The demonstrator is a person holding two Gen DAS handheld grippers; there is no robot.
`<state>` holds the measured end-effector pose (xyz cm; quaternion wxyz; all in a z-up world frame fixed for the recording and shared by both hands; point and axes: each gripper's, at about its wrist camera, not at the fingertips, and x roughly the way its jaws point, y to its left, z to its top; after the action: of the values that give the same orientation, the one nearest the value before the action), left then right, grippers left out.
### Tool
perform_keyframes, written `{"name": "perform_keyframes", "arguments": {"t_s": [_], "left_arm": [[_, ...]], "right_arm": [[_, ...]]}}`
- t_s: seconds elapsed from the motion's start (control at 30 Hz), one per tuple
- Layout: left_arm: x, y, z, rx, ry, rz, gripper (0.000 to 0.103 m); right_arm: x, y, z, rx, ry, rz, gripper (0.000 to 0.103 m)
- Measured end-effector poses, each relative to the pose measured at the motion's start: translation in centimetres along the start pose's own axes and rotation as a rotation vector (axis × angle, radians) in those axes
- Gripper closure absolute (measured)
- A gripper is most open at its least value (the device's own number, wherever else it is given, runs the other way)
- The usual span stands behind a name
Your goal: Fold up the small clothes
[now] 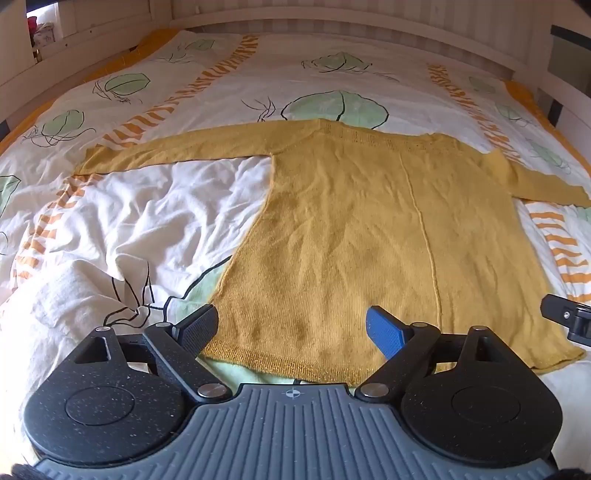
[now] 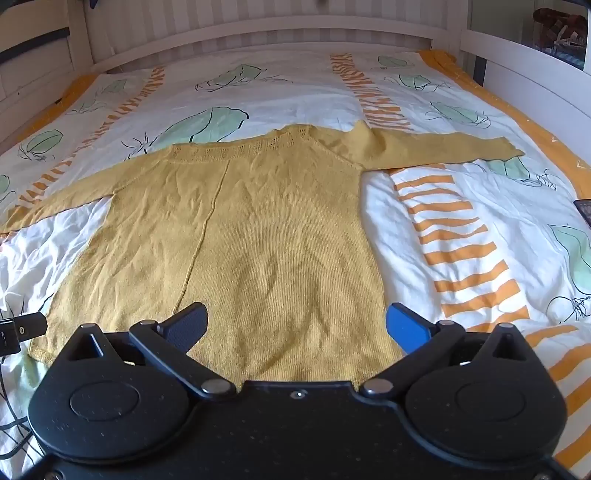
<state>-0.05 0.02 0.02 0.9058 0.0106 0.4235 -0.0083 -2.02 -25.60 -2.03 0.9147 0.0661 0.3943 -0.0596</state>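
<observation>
A mustard-yellow knitted sweater (image 1: 351,229) lies flat on the bed, both sleeves spread sideways, hem toward me. It also shows in the right wrist view (image 2: 266,229). My left gripper (image 1: 291,328) is open and empty, hovering over the hem near the sweater's left bottom corner. My right gripper (image 2: 297,325) is open and empty, over the hem near the right bottom corner. Each gripper has one black and one blue finger. The right gripper's tip shows at the right edge of the left wrist view (image 1: 569,317).
The bed has a white duvet cover (image 1: 155,206) with green leaf and orange stripe prints, rumpled at the left. A white bed frame (image 2: 258,33) runs behind and along the sides. A dark flat object (image 2: 583,210) lies at the bed's right edge.
</observation>
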Motion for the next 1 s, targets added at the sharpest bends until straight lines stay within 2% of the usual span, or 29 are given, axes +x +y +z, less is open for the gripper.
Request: {"name": "perform_keyframes", "arguments": {"t_s": [0.23,0.47,0.53,1.0], "left_arm": [[0.7,-0.4,-1.4,0.010,0.006,0.008,0.016],[0.8,0.0,-0.6,0.010,0.035,0.011,0.016],[0.8,0.1,-0.6,0.012,0.038,0.010,0.016],[1.0,-0.3,-0.6,0.042,0.056,-0.018,0.016]], "right_arm": [[0.2,0.4,-0.7,-0.002,0.014,-0.001,0.001],[1.0,-0.6,-1.4,0.001,0.051,0.007,0.001],[1.1,0.3,-0.5,-0.005,0.072,0.001,0.001],[1.4,0.5,-0.4,-0.013,0.086,0.002,0.001]]}}
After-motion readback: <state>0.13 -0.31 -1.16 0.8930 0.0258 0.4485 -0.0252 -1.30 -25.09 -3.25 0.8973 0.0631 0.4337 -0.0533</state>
